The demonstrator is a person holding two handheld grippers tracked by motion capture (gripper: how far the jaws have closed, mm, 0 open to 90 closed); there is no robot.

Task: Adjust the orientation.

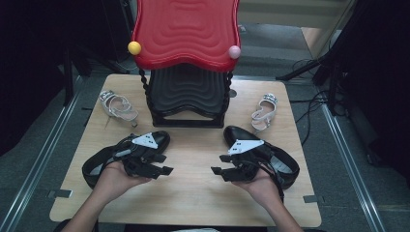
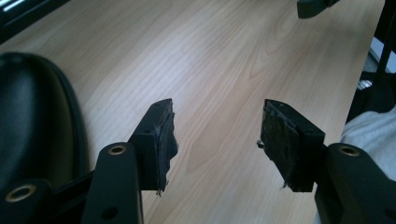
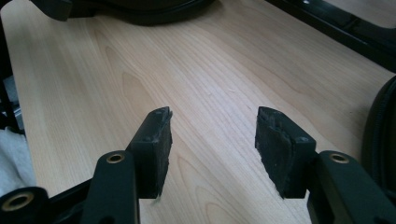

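Four shoes lie on the wooden table (image 1: 193, 188): two black shoes, one (image 1: 104, 162) under the left gripper (image 1: 162, 164) and one (image 1: 278, 159) under the right gripper (image 1: 218, 164), and two silver sandals, one (image 1: 116, 105) at far left and one (image 1: 264, 112) at far right. A red-topped black rack (image 1: 186, 92) stands between the sandals. Both grippers face each other, jaws apart and empty over bare wood.

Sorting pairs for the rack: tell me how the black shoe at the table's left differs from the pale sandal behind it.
The black shoe is a closed, dark, bulkier shoe lying beside the left tool; the pale sandal is open, strappy, slimmer and lies farther back near the shoe rack. Both rest on the wooden table, and neither is held.
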